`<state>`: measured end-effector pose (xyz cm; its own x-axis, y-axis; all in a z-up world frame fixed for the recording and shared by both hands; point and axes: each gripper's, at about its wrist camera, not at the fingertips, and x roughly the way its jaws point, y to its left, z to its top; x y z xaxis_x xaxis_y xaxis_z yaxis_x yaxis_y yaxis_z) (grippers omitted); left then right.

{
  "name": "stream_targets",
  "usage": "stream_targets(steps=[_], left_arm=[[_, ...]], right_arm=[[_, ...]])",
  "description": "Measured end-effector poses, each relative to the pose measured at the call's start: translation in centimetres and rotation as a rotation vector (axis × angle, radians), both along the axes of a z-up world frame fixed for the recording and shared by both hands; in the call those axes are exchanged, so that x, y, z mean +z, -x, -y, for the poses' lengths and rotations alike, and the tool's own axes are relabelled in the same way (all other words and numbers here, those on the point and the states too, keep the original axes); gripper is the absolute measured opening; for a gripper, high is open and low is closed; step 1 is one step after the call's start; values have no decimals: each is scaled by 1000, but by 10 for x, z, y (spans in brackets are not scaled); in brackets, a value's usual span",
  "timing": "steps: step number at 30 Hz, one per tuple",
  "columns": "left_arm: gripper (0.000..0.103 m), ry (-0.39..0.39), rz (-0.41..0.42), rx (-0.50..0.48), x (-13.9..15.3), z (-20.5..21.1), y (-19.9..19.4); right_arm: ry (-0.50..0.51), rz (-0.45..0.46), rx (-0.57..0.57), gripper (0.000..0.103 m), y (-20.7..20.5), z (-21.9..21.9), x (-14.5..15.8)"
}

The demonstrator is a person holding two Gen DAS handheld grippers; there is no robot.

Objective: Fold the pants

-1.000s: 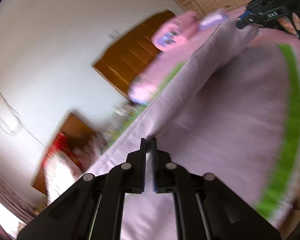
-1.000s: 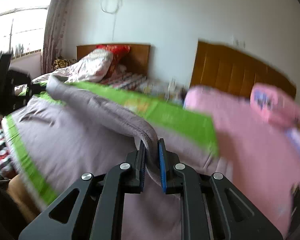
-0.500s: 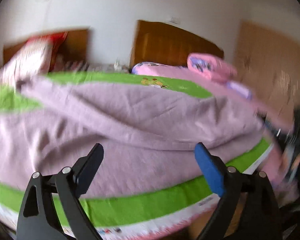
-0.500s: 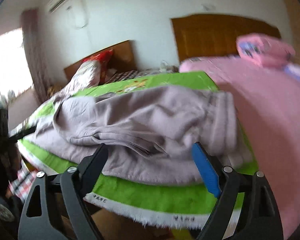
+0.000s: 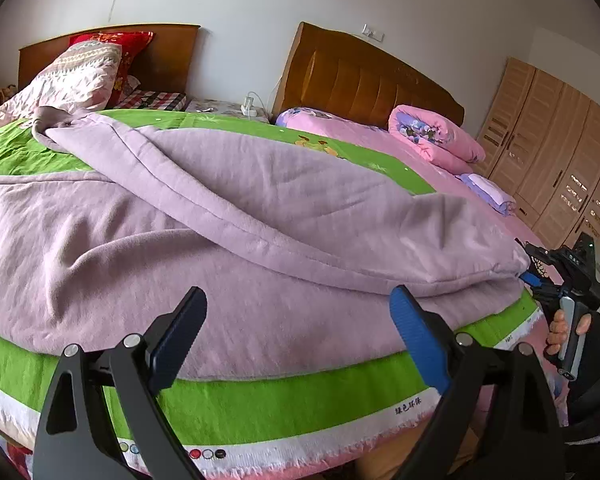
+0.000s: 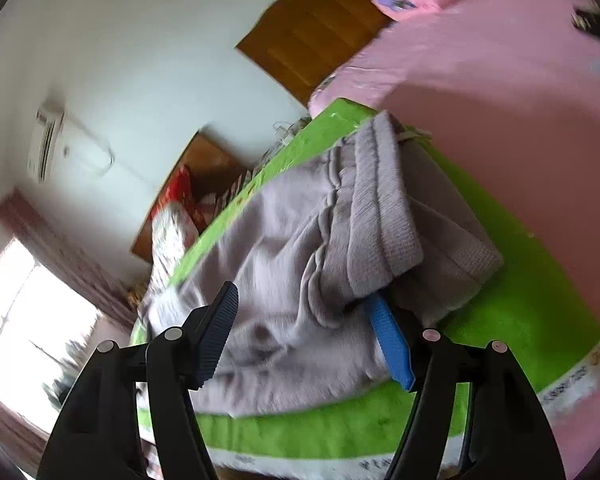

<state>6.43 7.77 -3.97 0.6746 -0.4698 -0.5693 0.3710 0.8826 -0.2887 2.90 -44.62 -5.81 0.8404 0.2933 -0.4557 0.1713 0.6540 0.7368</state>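
Lilac-grey pants lie across a green blanket on the bed, one leg folded over the other. My left gripper stands wide open over the near edge of the pants, with nothing pressed between its pads. In the right wrist view the ribbed waistband lies just ahead. My right gripper is rolled to one side and its jaws are closing. Pants fabric lies between them, and the blue fingertip sits under the waistband fold. The pads do not press on it. The left wrist view shows the right gripper at the pants' right end.
A hand holds the right gripper's handle at the bed's right edge. Behind lie a pink bedcover with a rolled pink quilt, a wooden headboard and a wardrobe. A second bed with a patterned quilt stands at the far left.
Both grippers let go of the pants and opened, and the raised fabric dropped onto the blanket. Both rolled; the right one sank towards the waistband, and its jaws are narrower than half a second ago.
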Motion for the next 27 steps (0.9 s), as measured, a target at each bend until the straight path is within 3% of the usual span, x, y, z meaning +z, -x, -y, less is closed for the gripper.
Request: stream_targets(steps=[3,4,5,7,9,13,16,21,23,26,27], left_arm=[[94,18,-8,-1,2,-3,-3],[95,25,-14,-4,2,-4,-5],[96,30,-22,-8,2,-4,-8],[96,41,-50,0,1,-5,-17],[96,70,-78,5,1,-8,-26],[100,193,-214,46,5,-19,-65],[98,133,-326,155,1,-21,-107],[65,10,-480,235,-5,-20,-169],[32,-31,-504,234,-9,-20,-181],[12,2,-445,218,-2,-29,-177],[11,27,-397,210,5,-33,-172]], right_arm=[[12,-57,11,61,-5,-5,-6],[31,-66,5,51,-5,-6,-5],[57,-82,-13,34,-6,-4,-4],[68,-67,-36,24,-5,1,-3],[84,-58,-44,24,-4,0,-4],[199,-64,-45,23,-2,-16,-1],[167,-61,-40,23,-1,-11,-5],[165,-56,-28,24,5,-9,-6],[159,-56,-26,24,7,-8,-6],[165,-59,-16,24,6,-7,-3],[176,-51,-10,24,4,-6,1]])
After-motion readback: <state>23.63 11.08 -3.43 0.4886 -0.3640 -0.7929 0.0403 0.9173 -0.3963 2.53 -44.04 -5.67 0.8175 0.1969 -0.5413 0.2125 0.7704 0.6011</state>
